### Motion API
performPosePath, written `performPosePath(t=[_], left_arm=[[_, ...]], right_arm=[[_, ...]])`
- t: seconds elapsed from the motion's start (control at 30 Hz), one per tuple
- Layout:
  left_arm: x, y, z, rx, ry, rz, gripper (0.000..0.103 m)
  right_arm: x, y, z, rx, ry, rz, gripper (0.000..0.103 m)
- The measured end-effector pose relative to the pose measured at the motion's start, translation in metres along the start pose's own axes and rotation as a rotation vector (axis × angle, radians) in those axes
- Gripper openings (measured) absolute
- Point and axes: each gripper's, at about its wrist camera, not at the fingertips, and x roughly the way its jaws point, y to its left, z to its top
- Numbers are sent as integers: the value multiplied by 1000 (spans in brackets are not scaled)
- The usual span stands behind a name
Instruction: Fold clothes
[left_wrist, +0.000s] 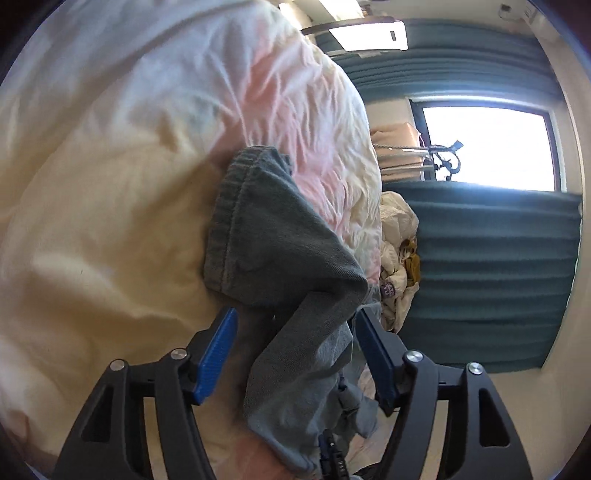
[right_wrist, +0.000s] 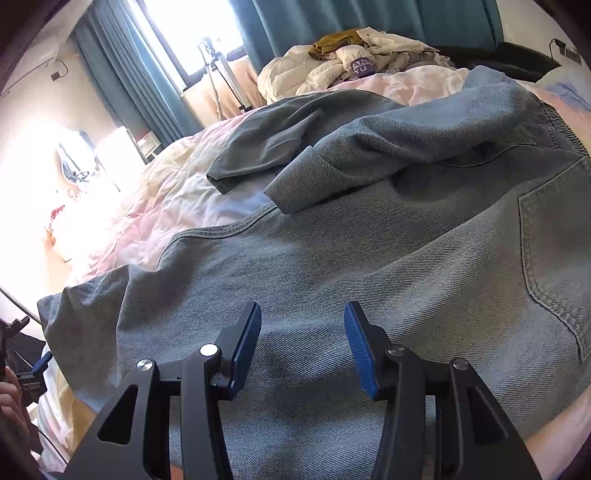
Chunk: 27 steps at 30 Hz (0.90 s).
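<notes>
left gripper (left_wrist: 295, 325) tilted down toward the bed (left_wrist: 92, 229), view rolled so the bed surface runs up the left side of the pic. its blue pads (left_wrist: 218, 354) are spread wide; a grey-green sleeve (left_wrist: 280, 258) w/ ribbed cuff hangs slack between them, neither pad pressing on it, cuff end resting on the cream/pink duvet. right gripper (right_wrist: 301, 332) angled steeply down, just above the back of a grey-blue denim jacket (right_wrist: 369, 266) spread across the duvet (right_wrist: 155, 206). its fingers (right_wrist: 245, 343) stand partly apart, nothing pinched between; can't tell if tips touch the cloth. jacket covers the near middle of the bed, patch pocket toward the right edge, one sleeve folded over its upper part, another sleeve lying toward the far side. pile of cream and mustard clothes (right_wrist: 354, 55) sits at the far edge of the bed by the teal curtain (right_wrist: 147, 85). a hand (right_wrist: 11, 402) shows at the lower left of the right wrist view.
</notes>
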Motion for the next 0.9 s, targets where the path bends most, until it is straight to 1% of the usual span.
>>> performPosePath(t=[0.1, 0.17, 0.23, 0.4, 0.5, 0.53, 0.57, 0.6, 0.63, 0.67, 0.77, 0.83, 0.9], left_arm=[[15, 24, 1, -115, 28, -21, 69], [31, 38, -2, -190, 78, -2, 69], [45, 48, -5, -248, 101, -32, 69], [76, 47, -6, -257, 116, -41, 68], [87, 42, 0, -201, 79, -1, 48], [87, 40, 2, -177, 61, 16, 34], [88, 37, 3, -153, 42, 32, 24], [85, 35, 2, -139, 25, 34, 21], [82, 32, 1, -124, 7, 36, 11], [75, 27, 0, -103, -16, 39, 8], [44, 9, 1, -25, -104, 48, 6], [9, -4, 12, 26, -162, 35, 5], [-22, -18, 18, 90, -232, 46, 5]], right_arm=[[-1, -2, 0, 13, 1, 7, 47], [1, -1, 0, 15, 4, 2, 47], [4, -1, 0, 18, 9, -2, 47], [8, 0, 0, 21, 19, 2, 47], [12, 0, 1, 21, 24, 1, 47], [13, 1, 2, 19, 26, -1, 47], [15, 1, 2, 17, 28, -4, 47], [17, 2, 2, 13, 30, -8, 47], [19, 3, 2, 8, 30, -11, 47], [20, 4, 2, 4, 30, -15, 47], [21, 5, 1, -9, 26, -23, 47], [19, 5, -1, -18, 23, -26, 47], [17, 5, -3, -22, 22, -27, 47]])
